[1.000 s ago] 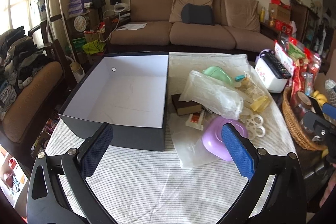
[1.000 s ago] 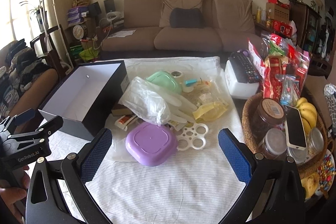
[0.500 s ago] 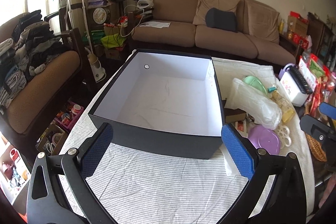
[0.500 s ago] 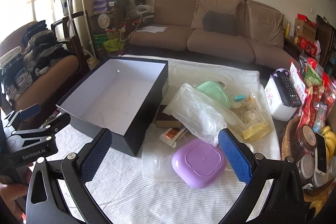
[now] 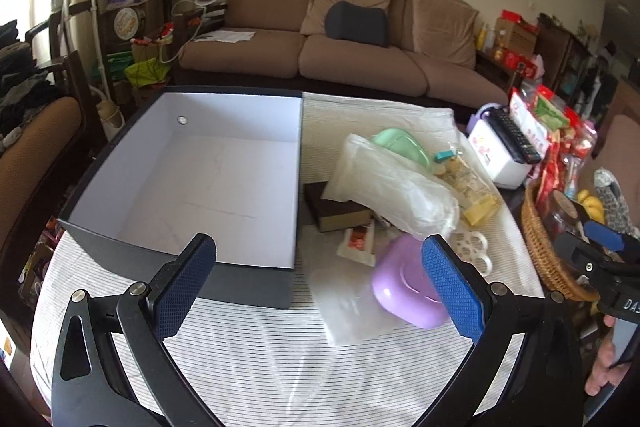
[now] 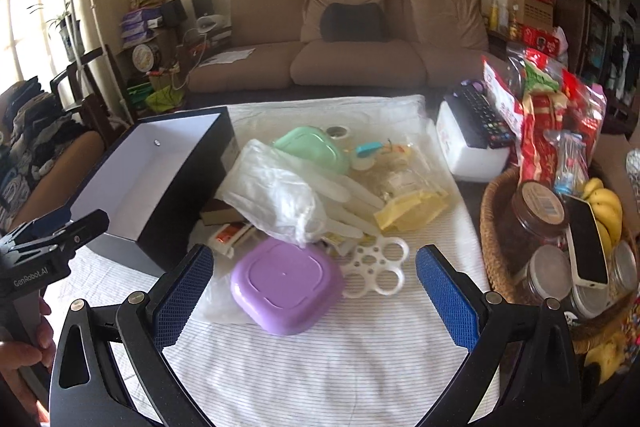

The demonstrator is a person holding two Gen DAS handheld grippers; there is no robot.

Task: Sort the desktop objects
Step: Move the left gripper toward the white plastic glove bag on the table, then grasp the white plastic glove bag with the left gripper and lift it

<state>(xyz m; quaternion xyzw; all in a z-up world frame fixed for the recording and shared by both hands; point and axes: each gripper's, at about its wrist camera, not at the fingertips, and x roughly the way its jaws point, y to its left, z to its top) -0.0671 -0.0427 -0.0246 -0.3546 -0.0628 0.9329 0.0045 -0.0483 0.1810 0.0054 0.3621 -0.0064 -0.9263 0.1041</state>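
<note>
Left tongs (image 5: 318, 281): apart, empty, bottom of frame.
Right tongs (image 6: 314, 285): apart, empty, framing purple box (image 6: 286, 285).
Black box (image 5: 192, 183): left, open.

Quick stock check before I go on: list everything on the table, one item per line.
box: 1, black outside, white inside, empty, table's left
purple container: 1, lidded, nearest, centre
green container: 1, behind the pile
plastic bag: 1, clear, crumpled, mid-pile
ring holder: 1, white, right of purple container
book: 1, dark, beside box
remote: 1, black, on white case
basket: 1, wicker, jars, phone, bananas, right edge
left gripper: open, empty
right gripper: open, empty
</note>
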